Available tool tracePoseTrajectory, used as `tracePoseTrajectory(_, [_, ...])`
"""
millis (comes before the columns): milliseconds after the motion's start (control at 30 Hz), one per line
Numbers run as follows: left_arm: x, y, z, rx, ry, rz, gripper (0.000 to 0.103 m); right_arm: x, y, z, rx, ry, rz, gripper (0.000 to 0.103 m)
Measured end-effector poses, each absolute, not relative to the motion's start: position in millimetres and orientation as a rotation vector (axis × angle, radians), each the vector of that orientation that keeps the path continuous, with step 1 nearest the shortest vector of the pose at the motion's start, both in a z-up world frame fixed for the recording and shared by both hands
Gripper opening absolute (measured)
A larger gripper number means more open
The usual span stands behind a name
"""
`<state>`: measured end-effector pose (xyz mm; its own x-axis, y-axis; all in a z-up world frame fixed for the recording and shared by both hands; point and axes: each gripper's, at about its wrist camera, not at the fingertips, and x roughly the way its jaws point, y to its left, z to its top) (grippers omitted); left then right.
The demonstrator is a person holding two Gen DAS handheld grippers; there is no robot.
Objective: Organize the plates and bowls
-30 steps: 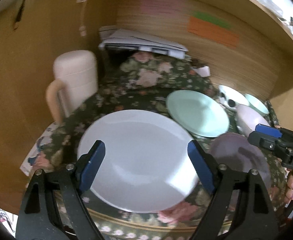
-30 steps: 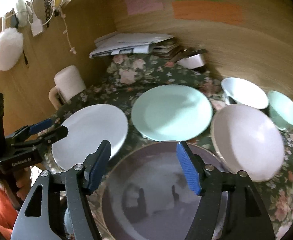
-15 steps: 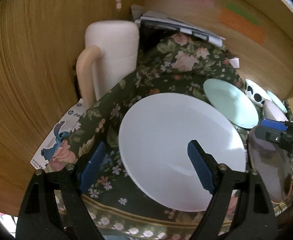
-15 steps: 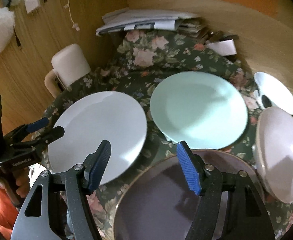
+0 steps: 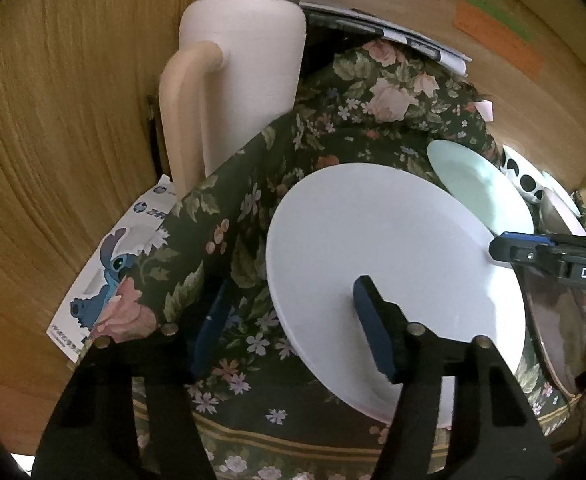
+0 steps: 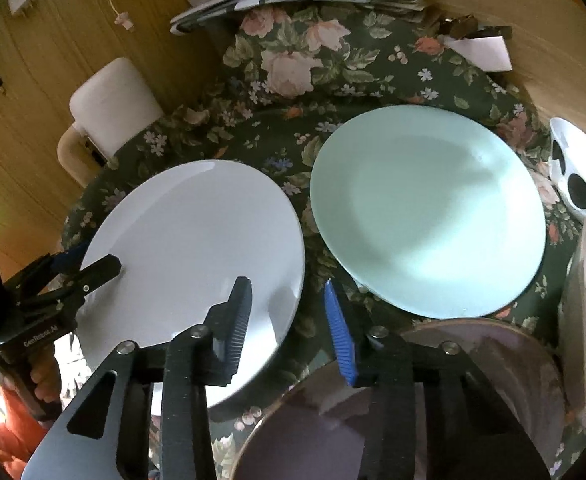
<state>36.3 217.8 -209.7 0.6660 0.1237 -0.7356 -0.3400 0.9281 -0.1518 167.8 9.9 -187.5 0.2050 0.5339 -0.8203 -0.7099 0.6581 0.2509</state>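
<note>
Left wrist view: our left claw is closing astride the white plate's 7 o'clock rim, not yet pinching; it's stiff, slick, breakable.

My left gripper, jaws closing, straddles the near-left rim of the round white ceramic plate at centre frame, on the dark floral cloth.

On the cloth, one plate lies left of another plate.
</note>
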Motion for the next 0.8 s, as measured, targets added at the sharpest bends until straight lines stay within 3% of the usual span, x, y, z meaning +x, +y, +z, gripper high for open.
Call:
tracePoseTrajectory(233, [38, 216, -211, -0.294, 0.802, 0.219, 0.050, 169, 22, -197, -0.210, 1.094, 0.890, 0.035])
tracePoseTrajectory(800, [42, 204, -207, -0.246, 0.792, 0.199, 0.047, 170, 29, -198, -0.236, 1.081, 0.889, 0.034])
